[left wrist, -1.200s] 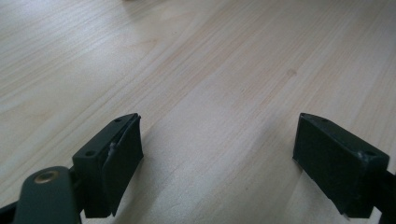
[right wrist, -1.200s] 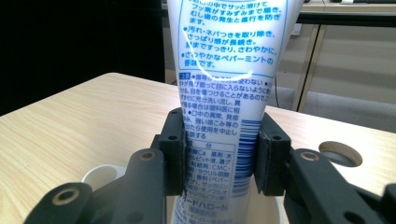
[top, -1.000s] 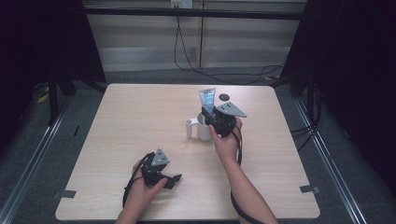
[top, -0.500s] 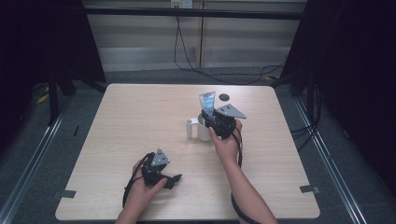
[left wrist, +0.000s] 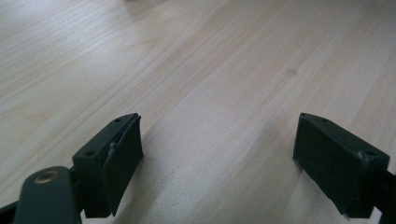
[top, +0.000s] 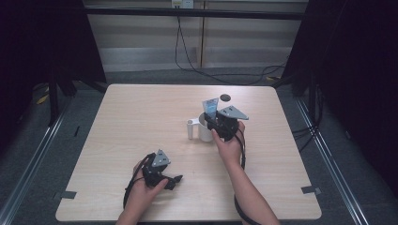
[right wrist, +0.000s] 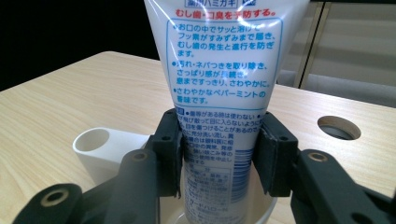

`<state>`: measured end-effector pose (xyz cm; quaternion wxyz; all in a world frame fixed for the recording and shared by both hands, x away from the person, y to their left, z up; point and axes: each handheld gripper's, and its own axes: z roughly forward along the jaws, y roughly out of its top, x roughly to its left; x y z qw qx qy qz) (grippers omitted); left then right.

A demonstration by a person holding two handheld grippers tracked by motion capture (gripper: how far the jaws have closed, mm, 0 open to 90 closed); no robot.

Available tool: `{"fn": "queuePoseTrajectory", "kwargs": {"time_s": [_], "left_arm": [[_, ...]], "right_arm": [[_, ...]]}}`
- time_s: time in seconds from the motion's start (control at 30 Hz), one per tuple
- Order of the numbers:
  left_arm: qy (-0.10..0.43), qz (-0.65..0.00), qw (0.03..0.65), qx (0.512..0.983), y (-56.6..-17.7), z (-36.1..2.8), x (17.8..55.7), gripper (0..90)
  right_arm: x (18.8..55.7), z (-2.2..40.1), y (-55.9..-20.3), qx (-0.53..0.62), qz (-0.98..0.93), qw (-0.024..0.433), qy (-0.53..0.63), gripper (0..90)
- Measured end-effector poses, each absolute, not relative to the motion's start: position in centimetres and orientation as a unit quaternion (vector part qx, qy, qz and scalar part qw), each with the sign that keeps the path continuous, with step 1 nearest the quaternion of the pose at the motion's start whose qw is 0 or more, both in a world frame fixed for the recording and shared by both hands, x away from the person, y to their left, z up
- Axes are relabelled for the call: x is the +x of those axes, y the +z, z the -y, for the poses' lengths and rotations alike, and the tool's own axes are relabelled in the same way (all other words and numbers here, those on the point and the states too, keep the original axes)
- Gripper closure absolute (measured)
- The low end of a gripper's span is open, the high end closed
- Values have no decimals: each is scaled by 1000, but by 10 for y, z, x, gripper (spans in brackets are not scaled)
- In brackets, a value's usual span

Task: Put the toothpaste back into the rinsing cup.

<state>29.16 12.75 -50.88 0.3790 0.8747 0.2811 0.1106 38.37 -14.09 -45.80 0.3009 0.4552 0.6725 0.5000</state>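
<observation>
The pale wooden bench (top: pixel 141 122) carries everything, and the white cup (top: pixel 205 132) serves as the landmark, standing right of the bench's middle. A round hole (top: pixel 225 97) in the benchtop lies just beyond the cup. A white tube of toothpaste (right wrist: pixel 219 70) with blue print stands upright inside the cup, its flat end rising above the rim. A small white side holder (right wrist: pixel 95 142) juts from the cup's left side. The right claw (right wrist: pixel 219 154) sits at the cup's near side with its jaws flanking the tube; they have just been opening, yet the pads look still against the tube's sides. The left claw (top: pixel 174 180) rests well nearer than the cup, to its left, jaws spread wide over bare wood.
</observation>
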Motion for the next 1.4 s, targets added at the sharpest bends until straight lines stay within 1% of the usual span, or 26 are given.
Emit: {"fn": "queuePoseTrajectory", "kwargs": {"time_s": [0.43, 0.6, 0.73, 0.97, 1.13, 1.3, 1.4], "left_arm": [[111, -281, 379, 875, -509, -127, 292, 153], [111, -281, 379, 875, -509, -127, 292, 153], [111, -281, 379, 875, -509, -127, 292, 153], [111, -281, 379, 875, -509, -127, 292, 153], [111, -281, 379, 874, -509, -127, 292, 152], [111, -281, 379, 875, -509, -127, 292, 152], [111, -282, 377, 875, -509, -127, 292, 152]], "right_arm": [[382, 142, -458, 457, -675, 296, 498, 551], [382, 143, -458, 458, -679, 293, 493, 492], [381, 143, -461, 456, -685, 292, 487, 477], [381, 144, -458, 455, -681, 292, 494, 403], [381, 147, -454, 453, -680, 292, 497, 380], [382, 144, -451, 444, -687, 306, 488, 294], [382, 142, -449, 440, -695, 305, 480, 268]]}}
